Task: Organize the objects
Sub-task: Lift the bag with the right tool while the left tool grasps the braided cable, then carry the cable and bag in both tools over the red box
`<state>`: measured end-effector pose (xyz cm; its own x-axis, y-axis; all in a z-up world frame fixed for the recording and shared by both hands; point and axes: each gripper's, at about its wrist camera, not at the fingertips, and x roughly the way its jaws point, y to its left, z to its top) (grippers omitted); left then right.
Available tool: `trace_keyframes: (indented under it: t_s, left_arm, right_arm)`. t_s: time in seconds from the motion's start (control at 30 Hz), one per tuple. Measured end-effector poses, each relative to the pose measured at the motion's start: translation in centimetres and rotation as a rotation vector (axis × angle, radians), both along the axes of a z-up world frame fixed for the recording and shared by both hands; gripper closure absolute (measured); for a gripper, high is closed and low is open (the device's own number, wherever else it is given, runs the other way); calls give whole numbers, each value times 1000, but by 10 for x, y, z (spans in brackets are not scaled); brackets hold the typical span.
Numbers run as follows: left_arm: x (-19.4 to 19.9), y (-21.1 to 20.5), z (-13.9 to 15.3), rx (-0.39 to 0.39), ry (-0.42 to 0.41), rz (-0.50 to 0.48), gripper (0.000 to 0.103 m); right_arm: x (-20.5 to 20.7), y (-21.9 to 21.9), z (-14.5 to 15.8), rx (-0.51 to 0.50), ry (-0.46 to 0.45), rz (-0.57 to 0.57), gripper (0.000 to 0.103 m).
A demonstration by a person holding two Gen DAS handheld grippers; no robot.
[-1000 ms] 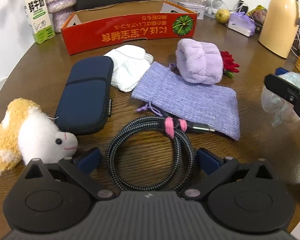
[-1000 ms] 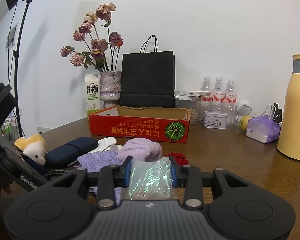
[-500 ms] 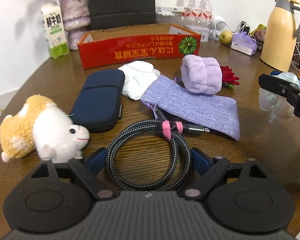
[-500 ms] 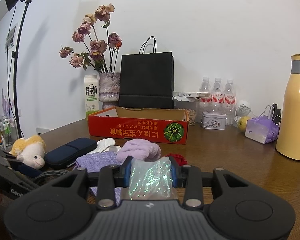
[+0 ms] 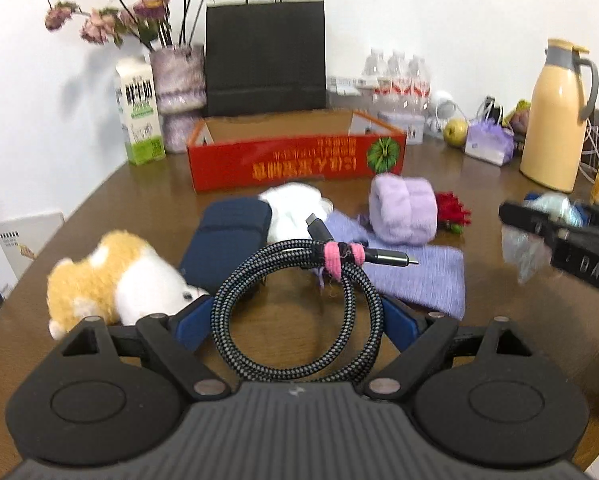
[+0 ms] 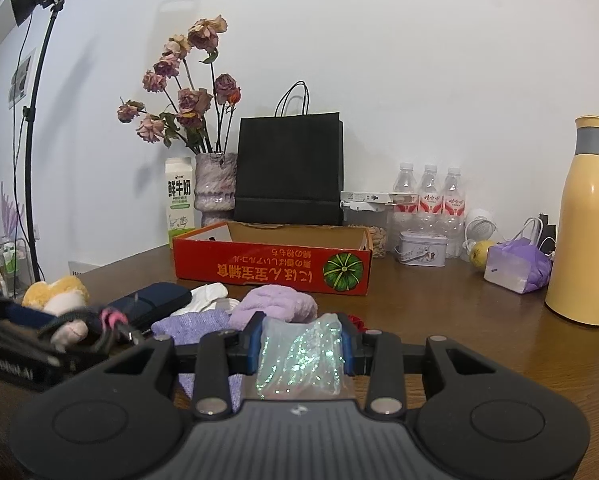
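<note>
Left hand-held gripper (image 5: 295, 320) has the coiled cable (image 5: 295, 312) pinched between its pads, lifted off the desk (image 5: 499, 320) in front of the red box (image 5: 295, 160). Right hand-held gripper (image 6: 301, 346) is clamped on a shimmery plastic bag (image 6: 299, 356), also on the near side of that box.

on the table (image 5: 499, 320) the box (image 5: 295, 162) sits toward the back, with the bag (image 5: 265, 54) behind it and the carton (image 5: 139, 120) and vase (image 5: 177, 80) to its left. before the box lie the case (image 5: 227, 240), pouch (image 5: 419, 276) and plush roll (image 5: 403, 210). the toy (image 5: 111, 284) lies left of the case. the jug (image 5: 557, 120) stands far right. the cable (image 5: 295, 316) seems raised off the table.
</note>
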<state>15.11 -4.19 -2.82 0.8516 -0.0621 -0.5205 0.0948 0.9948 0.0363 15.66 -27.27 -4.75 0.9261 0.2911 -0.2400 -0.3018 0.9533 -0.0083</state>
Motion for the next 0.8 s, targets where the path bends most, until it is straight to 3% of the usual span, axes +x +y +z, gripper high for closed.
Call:
trace_keyframes:
  t_s: [0.23, 0.8]
  left_arm:
    - [3, -2, 17, -26, -58, 0, 14]
    - [34, 0, 53, -89, -169, 68, 14]
  right_arm:
    - [2, 6, 2, 14, 12, 20, 68]
    - [36, 30, 41, 46, -31, 69, 68]
